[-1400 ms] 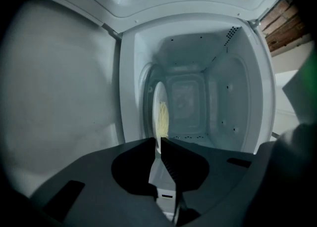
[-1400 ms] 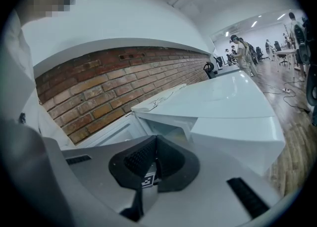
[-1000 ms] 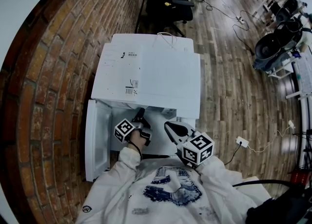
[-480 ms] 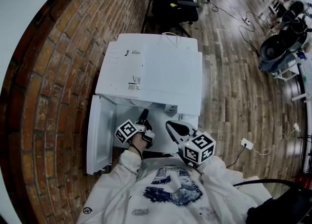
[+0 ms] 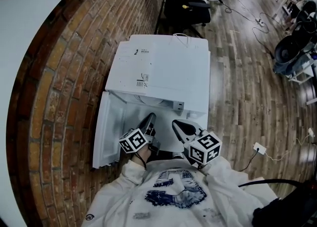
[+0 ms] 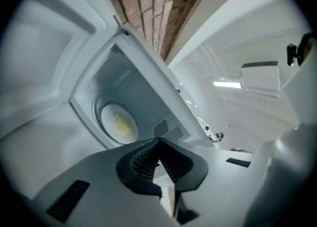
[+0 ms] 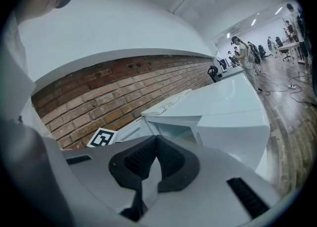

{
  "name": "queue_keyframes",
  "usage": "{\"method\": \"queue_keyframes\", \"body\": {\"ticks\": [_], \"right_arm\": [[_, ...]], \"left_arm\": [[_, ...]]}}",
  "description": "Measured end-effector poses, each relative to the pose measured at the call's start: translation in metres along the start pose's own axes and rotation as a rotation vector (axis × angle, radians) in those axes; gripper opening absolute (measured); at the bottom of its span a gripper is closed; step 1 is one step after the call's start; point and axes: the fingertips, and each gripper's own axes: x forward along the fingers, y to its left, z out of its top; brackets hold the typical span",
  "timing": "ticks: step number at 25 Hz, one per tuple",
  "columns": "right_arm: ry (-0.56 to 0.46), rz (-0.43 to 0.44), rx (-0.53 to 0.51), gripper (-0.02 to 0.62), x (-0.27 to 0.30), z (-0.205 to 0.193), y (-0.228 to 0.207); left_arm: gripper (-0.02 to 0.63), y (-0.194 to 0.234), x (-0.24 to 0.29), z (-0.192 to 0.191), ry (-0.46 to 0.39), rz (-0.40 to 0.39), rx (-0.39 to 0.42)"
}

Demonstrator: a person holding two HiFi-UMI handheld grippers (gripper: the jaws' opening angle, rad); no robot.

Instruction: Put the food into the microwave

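brick wall [image 5: 54,72] fills the left side of the head view, with the white microwave [image 5: 168,68] sitting right up against it. the microwave door [image 5: 106,132] is swung open toward the wall.

the left gripper [image 6: 158,141] is just in front of the open cavity and aimed into it. its jaws have just been closing and the pads now meet at the tips, with nothing caught between them. past them in the left gripper view is the food [image 6: 120,123], something yellowish on a round plate [image 6: 110,114] at the back of the cavity floor, so it's already inside the microwave.

the right gripper [image 7: 154,138] sits just beside the left one, a bit right of the opening. it's pinched together too and also empty. its view looks over the microwave's front right corner, with the left gripper's marker cube [image 7: 102,138] low on the left.

further right is wooden floor [image 5: 247,87] with a cable and a white plug block [image 5: 258,148]. a black office chair [image 5: 185,6] stands behind the microwave.
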Motion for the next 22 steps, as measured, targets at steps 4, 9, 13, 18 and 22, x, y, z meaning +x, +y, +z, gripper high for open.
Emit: {"method": "queue_keyframes", "body": {"ticks": [4,9,13,18,22], "right_arm": [[-0.016,0.004,-0.026,0.014,-0.004,0.004,0.007],[-0.035,-0.007,-0.058,0.014,-0.008,0.01,0.009],[-0.049,-0.015,-0.086,0.014,-0.014,0.018,0.013],[-0.063,-0.022,-0.112,0.014,-0.019,0.026,0.017],[-0.073,-0.029,-0.125,0.014,-0.022,0.03,0.018]], "left_arm": [[0.006,-0.035,-0.02,0.017,-0.032,0.012,0.181],[0.006,-0.066,-0.04,0.028,-0.027,0.094,0.44],[0.006,-0.09,-0.056,0.037,-0.059,0.133,0.588],[0.006,-0.115,-0.07,0.046,-0.107,0.156,0.717],[0.006,-0.128,-0.075,0.049,-0.137,0.169,0.787]]}}
